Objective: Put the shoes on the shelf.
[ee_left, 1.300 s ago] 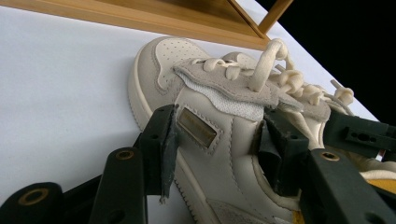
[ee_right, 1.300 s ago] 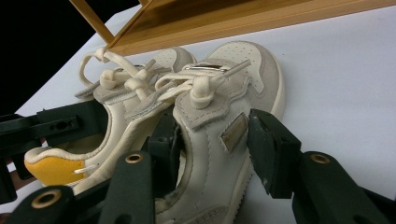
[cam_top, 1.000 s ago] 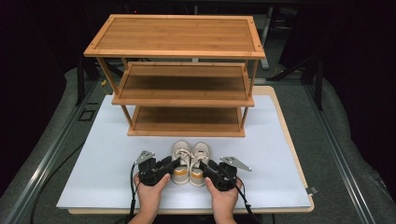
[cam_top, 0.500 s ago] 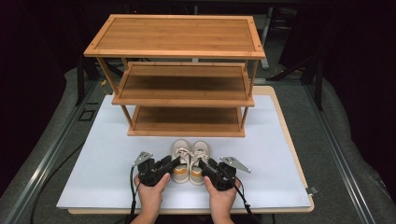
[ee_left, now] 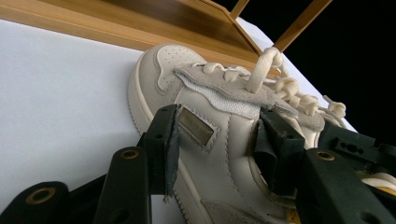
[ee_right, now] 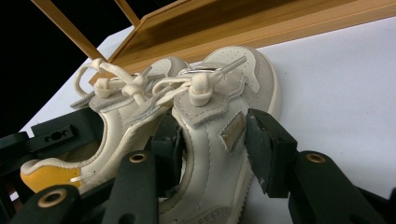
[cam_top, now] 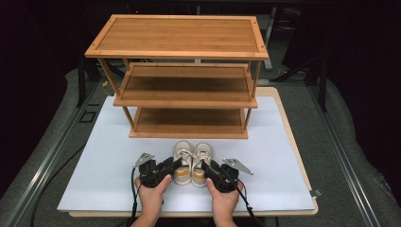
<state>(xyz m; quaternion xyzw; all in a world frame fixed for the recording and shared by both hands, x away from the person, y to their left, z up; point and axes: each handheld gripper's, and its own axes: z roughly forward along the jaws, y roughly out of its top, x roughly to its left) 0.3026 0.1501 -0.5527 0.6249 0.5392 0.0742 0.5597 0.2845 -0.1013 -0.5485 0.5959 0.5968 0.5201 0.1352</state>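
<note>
Your left gripper (cam_top: 176,164) straddles the side wall of the left shoe (ee_left: 219,154): in the left gripper view one jaw sits against the outer side by the small metal tag, the other dips into the shoe's opening, and the jaws have just been closing with the shoe wall between them. Whether the pads already press I cannot tell. Your right gripper (cam_top: 204,166) mirrors this on the right shoe (ee_right: 224,140), one jaw inside the collar, one beside the outer wall with a sliver of gap, also just closing, not yet clamped as far as the frames show. Both shoes stand side by side on the white mat (cam_top: 94,165) at lower centre of the high view, toes toward the rack (cam_top: 179,94) just above them. By my reading, the reach is done; the grasp, lift and placing on the bare shelves remain.
</note>
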